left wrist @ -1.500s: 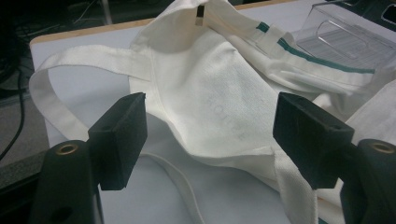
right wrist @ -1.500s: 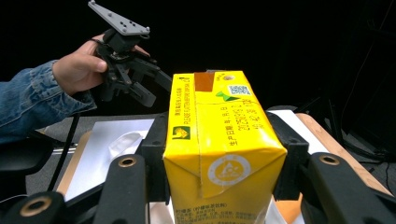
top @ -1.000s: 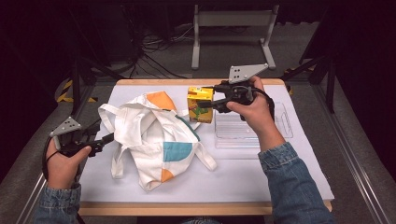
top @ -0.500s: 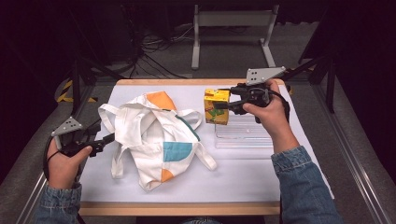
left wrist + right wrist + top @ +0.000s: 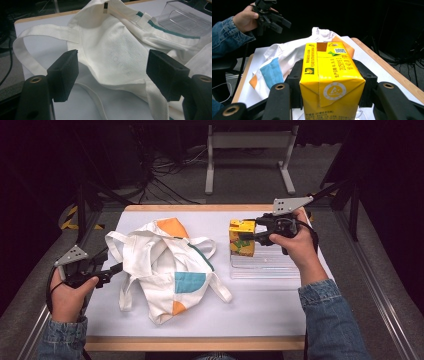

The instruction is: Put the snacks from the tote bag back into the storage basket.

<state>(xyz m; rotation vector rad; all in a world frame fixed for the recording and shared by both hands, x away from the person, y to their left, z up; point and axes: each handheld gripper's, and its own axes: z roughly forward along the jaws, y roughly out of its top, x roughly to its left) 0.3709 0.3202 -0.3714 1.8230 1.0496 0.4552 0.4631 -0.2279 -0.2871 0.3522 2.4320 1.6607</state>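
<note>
**Carton gripped at right, bag lying at left**

High view: your right gripper (image 5: 248,236) holds a yellow carton (image 5: 241,238) upright, its jaws clamped on the carton's two sides. The carton sits at the near-left corner of a clear tray (image 5: 270,265) on the right half of the desk (image 5: 200,342). Your right gripper view shows the carton (image 5: 329,80) squeezed between both pads. Your left gripper (image 5: 112,270) rests at the left edge of a crumpled white bag (image 5: 167,265) with orange and blue patches. Your left gripper view shows its jaws wide apart, with bag cloth (image 5: 112,55) lying just beyond them, not pinched.
</note>
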